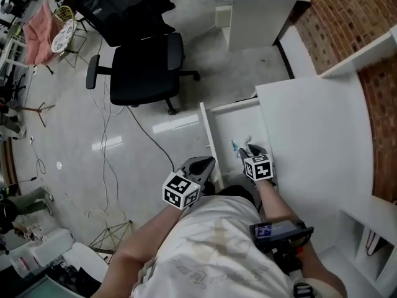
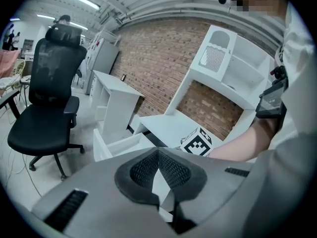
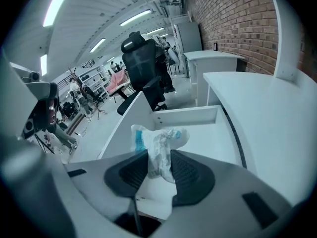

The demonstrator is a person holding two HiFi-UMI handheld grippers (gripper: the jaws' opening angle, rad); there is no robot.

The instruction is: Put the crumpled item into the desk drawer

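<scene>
The crumpled item point(image 3: 159, 142), a white plastic wrapper with blue print, is pinched between my right gripper's point(image 3: 159, 158) pads and sticks up past them. In the head view this gripper point(image 1: 250, 151) hovers over the open white desk drawer point(image 1: 209, 135) with the crumpled item point(image 1: 238, 146) at its tip. The drawer's inside point(image 3: 198, 133) shows white and bare below the wrapper. My left gripper point(image 1: 205, 164) sits just outside the drawer's front panel, near its left end. Its pads point(image 2: 141, 170) meet at the tips with nothing between them, and the drawer point(image 2: 116, 145) lies ahead.
The white desk top point(image 1: 316, 141) runs along the drawer's right side, with white shelving and a brick wall point(image 1: 347, 17) beyond. A black office chair point(image 1: 146, 67) stands on the floor ahead. Cables trail across the floor at left. Another white desk point(image 1: 254, 8) stands farther off.
</scene>
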